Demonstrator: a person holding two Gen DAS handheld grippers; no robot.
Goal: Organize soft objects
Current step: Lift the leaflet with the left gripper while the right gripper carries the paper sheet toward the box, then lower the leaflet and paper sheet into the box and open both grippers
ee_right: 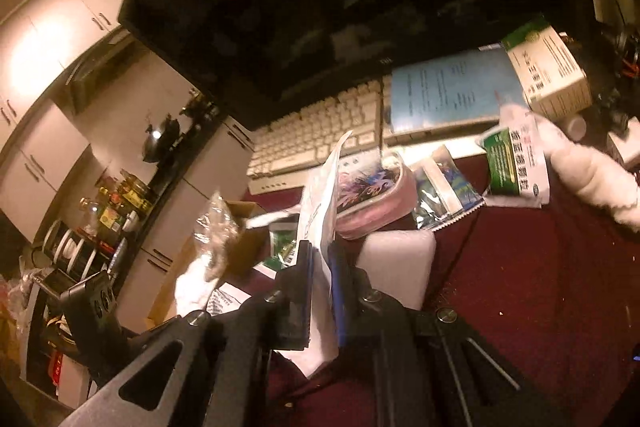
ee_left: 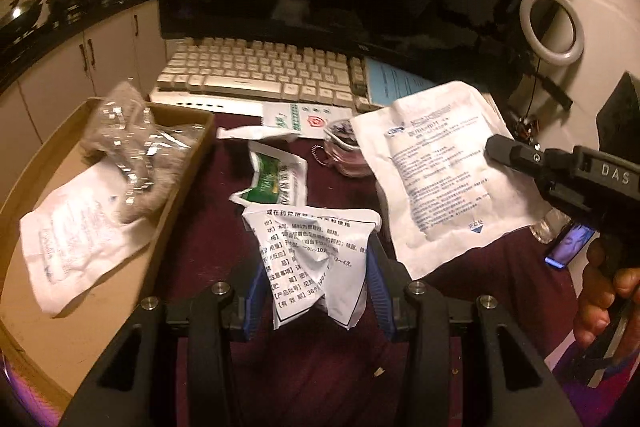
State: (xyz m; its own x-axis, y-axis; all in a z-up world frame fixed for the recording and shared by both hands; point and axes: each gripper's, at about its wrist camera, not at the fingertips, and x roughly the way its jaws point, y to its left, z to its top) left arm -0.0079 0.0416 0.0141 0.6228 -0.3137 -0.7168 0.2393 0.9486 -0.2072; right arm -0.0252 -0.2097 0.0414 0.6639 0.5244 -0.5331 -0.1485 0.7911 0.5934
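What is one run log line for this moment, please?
left gripper: shut on crumpled leaflet | right gripper: shut on white pouch | cardboard box: two items

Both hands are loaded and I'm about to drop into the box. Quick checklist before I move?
1. left gripper holding the crumpled packet: ok.
2. right gripper clamped on the large white pouch: ok.
3. Both loads clear of the table: cannot tell.
4. cardboard box has bare floor: ok.
5. Pouch trailing edge clear of the pink pouch: cannot tell.
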